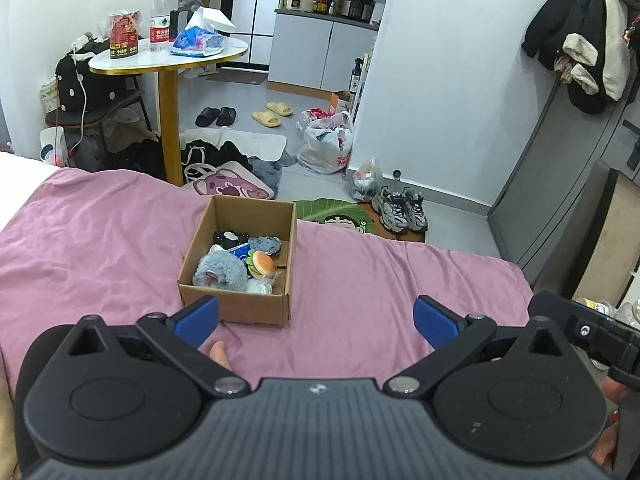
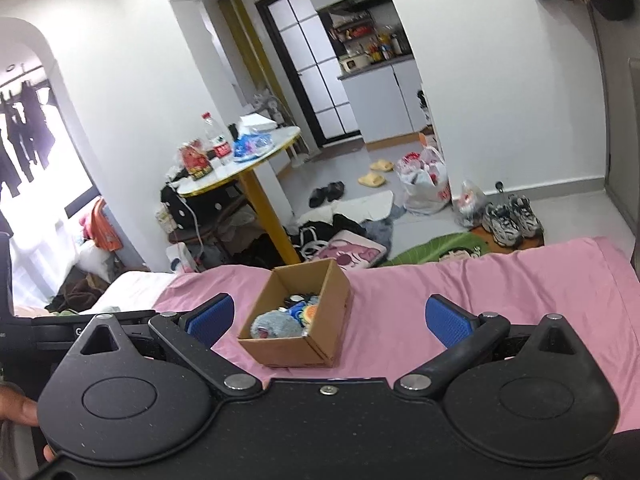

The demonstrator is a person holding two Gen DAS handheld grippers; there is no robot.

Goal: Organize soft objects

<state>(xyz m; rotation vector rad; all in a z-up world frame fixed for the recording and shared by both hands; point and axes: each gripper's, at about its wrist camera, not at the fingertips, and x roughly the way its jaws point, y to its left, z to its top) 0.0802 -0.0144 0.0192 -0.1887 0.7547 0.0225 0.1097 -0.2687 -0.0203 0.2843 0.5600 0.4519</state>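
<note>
An open cardboard box (image 1: 236,304) rests on the pink bedsheet (image 1: 100,240). Inside lie a grey plush toy (image 1: 220,274), a small burger toy (image 1: 263,263), a dark patterned piece (image 1: 265,245) and a clear wrapped item (image 1: 260,286). My left gripper (image 1: 316,320) hovers just before the box, its blue pads wide apart and empty. In the right wrist view the same box (image 2: 296,350) sits between the spread fingers of my right gripper (image 2: 330,318), which is open and empty. The grey plush (image 2: 276,326) shows at the box's near end.
A round table (image 1: 168,58) with a bottle and bags stands beyond the bed's far edge. Clothes, bags, slippers (image 1: 272,114) and sneakers (image 1: 400,210) litter the floor. A grey cabinet (image 1: 560,168) with hanging coats is at the right. The other gripper's body (image 1: 592,332) shows at the right edge.
</note>
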